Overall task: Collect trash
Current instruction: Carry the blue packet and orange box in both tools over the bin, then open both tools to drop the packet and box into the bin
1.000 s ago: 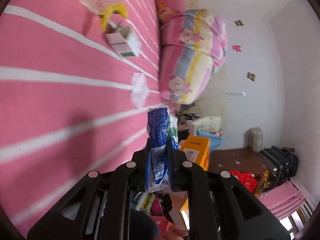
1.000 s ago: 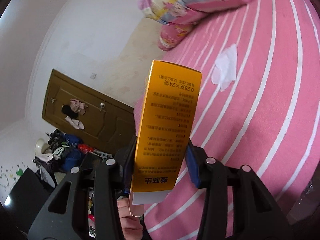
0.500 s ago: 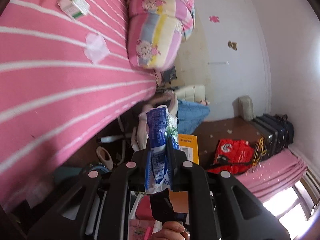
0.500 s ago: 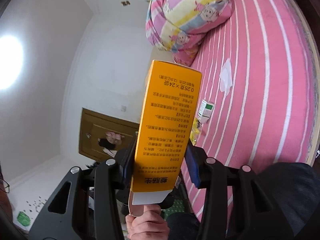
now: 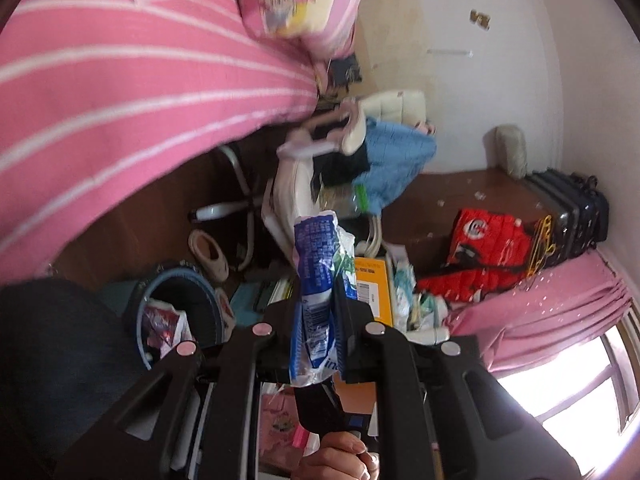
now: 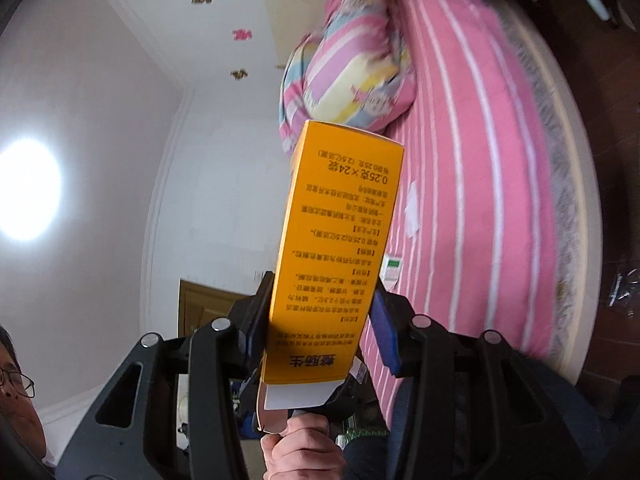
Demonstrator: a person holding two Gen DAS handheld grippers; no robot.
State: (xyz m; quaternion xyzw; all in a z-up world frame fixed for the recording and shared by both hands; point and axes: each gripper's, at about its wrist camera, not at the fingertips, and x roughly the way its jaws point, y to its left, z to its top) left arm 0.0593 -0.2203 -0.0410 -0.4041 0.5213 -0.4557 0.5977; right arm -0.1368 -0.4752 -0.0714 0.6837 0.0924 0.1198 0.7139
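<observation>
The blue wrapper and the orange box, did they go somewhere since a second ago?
Both were carried off the pink bed. The left gripper swung its blue wrapper out over the floor, where a blue-rimmed bin now shows. The right gripper turned away with its orange box. Nothing was let go; the tissue and small carton stayed on the bed.

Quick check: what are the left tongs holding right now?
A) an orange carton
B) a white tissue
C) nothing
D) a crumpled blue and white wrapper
D: the left tongs are clamped on the crumpled blue and white wrapper; the orange carton is in the right tongs.
</observation>
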